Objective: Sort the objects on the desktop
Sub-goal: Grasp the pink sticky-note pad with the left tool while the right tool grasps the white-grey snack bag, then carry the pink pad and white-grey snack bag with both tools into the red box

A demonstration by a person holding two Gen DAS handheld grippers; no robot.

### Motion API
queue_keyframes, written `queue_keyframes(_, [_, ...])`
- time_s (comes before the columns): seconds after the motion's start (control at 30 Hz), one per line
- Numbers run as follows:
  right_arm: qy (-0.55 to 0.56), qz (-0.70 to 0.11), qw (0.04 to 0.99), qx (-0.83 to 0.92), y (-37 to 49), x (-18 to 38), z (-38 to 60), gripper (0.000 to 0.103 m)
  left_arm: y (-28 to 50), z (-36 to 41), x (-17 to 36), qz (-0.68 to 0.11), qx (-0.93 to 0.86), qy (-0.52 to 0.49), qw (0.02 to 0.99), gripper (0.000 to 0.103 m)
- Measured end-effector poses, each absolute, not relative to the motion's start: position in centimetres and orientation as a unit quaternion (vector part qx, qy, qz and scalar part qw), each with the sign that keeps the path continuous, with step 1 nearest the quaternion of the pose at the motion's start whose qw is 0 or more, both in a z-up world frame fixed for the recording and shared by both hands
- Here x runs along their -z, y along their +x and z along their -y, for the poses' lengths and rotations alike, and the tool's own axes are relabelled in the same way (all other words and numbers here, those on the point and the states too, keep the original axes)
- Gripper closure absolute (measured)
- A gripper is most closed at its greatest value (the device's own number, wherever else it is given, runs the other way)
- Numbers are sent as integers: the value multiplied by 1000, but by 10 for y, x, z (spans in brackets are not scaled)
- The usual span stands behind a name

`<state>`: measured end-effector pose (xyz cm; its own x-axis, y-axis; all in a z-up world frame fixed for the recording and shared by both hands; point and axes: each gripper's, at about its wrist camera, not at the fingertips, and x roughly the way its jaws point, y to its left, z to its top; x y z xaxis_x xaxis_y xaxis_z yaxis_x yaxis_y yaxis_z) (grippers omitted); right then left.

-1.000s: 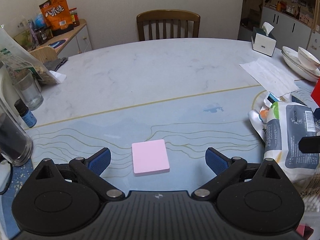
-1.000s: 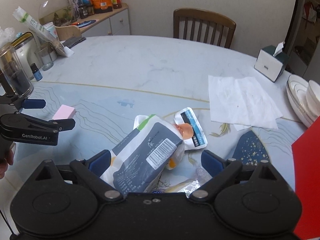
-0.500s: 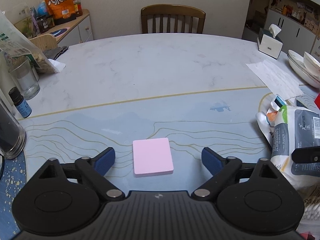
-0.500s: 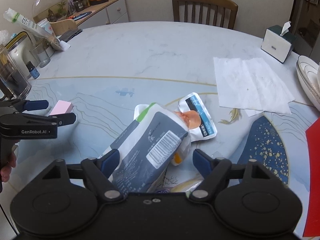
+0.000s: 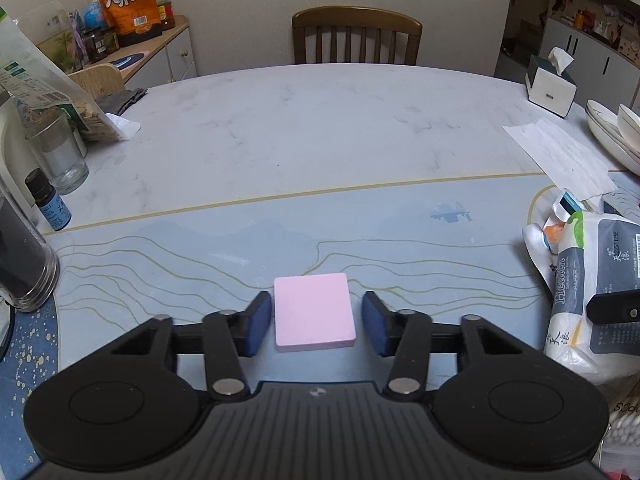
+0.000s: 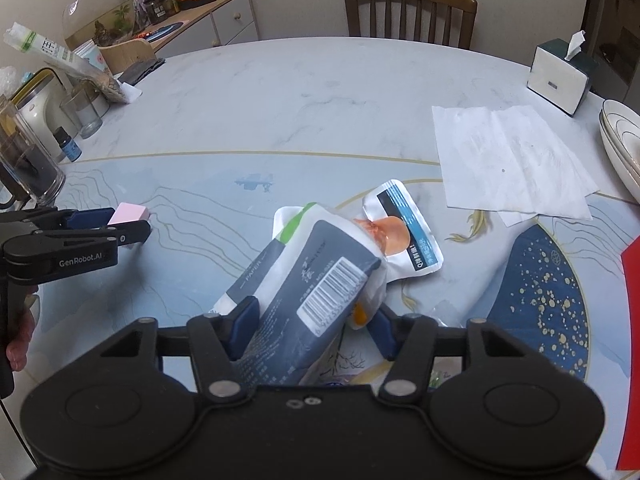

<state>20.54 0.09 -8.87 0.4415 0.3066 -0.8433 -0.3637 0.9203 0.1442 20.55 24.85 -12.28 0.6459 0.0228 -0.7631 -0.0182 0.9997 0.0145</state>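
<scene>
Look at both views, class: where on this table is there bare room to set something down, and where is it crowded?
Bare: the wide marble stretch of the table between the chair, the glass and the tissue box; also the blue area beyond the pink pad. Crowded: the right side, with the tissue pack, sachet, paper sheet and bowls.

flat pink pad (image 5: 314, 311), tilted grey tissue pack (image 6: 308, 300)

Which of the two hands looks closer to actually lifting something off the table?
The right gripper, probably. Its jaws have just been closing, and the grey tissue pack fills the gap, apparently touching both sides. The left gripper, also closing, straddles the pink notepad, with a gap showing on one side.
</scene>
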Motion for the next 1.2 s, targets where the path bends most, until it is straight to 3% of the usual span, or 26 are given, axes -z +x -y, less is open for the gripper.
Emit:
queue_keyframes(0.1, [-24,-488,850,-196,205,87,0,52,205,-248,123,-420,-11,2,907,63])
queue_keyframes(0.27, [-15,-484,853,-196,203,82,2,70,204,-248,122,-420,-12,4,907,63])
queue_keyframes(0.47, [-2,-477,857,-196,203,75,6,80,200,-246,116,-416,-6,0,909,63])
queue_keyframes(0.77, [14,-457,866,-201,198,59,13,86,187,-235,97,-411,5,-5,912,63])
queue_keyframes(1.2, [49,-424,878,-215,187,28,32,86,165,-211,53,-388,38,-10,921,63])
